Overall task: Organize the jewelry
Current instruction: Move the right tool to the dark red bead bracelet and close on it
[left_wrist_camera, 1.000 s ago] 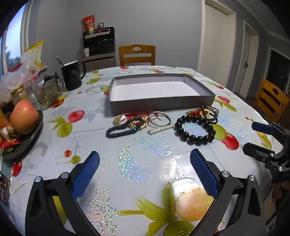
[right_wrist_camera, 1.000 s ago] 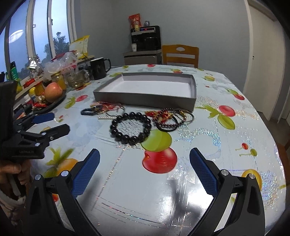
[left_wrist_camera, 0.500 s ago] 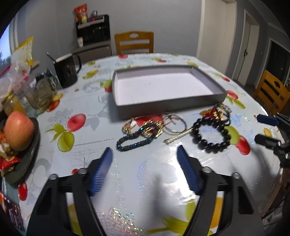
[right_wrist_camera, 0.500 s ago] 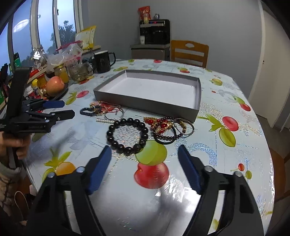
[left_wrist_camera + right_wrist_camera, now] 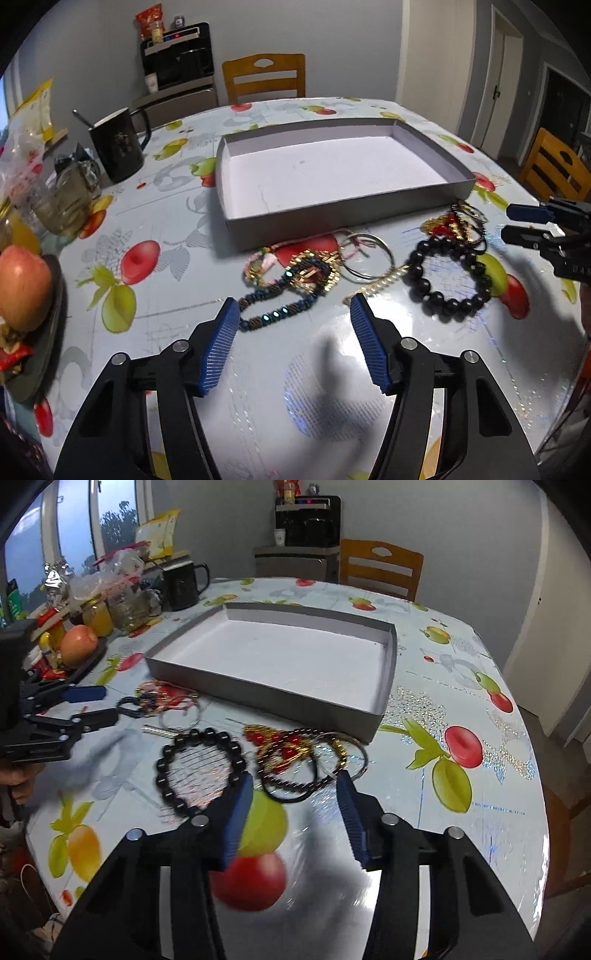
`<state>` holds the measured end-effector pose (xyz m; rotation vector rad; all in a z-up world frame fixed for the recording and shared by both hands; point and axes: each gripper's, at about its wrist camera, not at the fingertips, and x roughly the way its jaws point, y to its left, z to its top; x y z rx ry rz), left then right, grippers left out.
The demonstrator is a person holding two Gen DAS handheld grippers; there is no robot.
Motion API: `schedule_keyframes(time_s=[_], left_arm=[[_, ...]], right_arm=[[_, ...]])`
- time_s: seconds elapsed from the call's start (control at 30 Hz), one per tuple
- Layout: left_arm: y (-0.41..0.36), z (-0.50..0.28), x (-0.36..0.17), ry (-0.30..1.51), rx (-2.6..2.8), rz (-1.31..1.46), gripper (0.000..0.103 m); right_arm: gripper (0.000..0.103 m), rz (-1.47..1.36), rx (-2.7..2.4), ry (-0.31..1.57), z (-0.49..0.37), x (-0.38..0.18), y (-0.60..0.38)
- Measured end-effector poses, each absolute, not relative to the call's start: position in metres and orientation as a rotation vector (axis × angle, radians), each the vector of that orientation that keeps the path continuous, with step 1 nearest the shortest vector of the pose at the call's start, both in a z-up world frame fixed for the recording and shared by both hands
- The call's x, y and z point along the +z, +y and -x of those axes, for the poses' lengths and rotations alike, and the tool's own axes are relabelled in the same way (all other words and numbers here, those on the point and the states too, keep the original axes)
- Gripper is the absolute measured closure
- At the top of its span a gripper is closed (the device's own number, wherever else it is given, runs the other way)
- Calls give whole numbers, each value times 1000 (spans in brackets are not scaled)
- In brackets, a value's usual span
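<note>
Fruit-print bench (image 5: 155, 206) has a grey tray (image 5: 332, 218) with the jewelry piled just in front of it, left tool (image 5: 291, 314) gaping wide near the blue bracelet (image 5: 275, 308), right tool (image 5: 295, 786) also wide, holding nothing, by the black beads (image 5: 199, 768).

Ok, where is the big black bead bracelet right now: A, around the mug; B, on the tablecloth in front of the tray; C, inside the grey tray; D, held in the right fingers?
B: the big black bead bracelet lies on the fruit-print tablecloth before the shallow grey tray.
</note>
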<state>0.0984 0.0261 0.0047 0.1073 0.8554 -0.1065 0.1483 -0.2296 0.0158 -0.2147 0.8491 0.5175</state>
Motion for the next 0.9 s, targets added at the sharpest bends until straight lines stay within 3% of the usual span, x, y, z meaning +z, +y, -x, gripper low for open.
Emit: schedule_keyframes(time_s=[0.13,0.3,0.37,0.5,0.9], left_arm=[[31,-105,1,868,-93,-113,39],[38,-105,-3,872,-92,-110,39],[39,-104,-4,871,-92,-108,38],[40,-102,-5,873,-86,-112,34],[-20,-99,1,855,-220,-143,34]], right_arm=[[64,219,522,867,-163,9,-228],[84,234,508,905,-179,-3,-224],[85,231,515,903,-181,-6,-224],[98,223,520,884,-180,-7,-227],[98,144,537,799,-158,13,-251]])
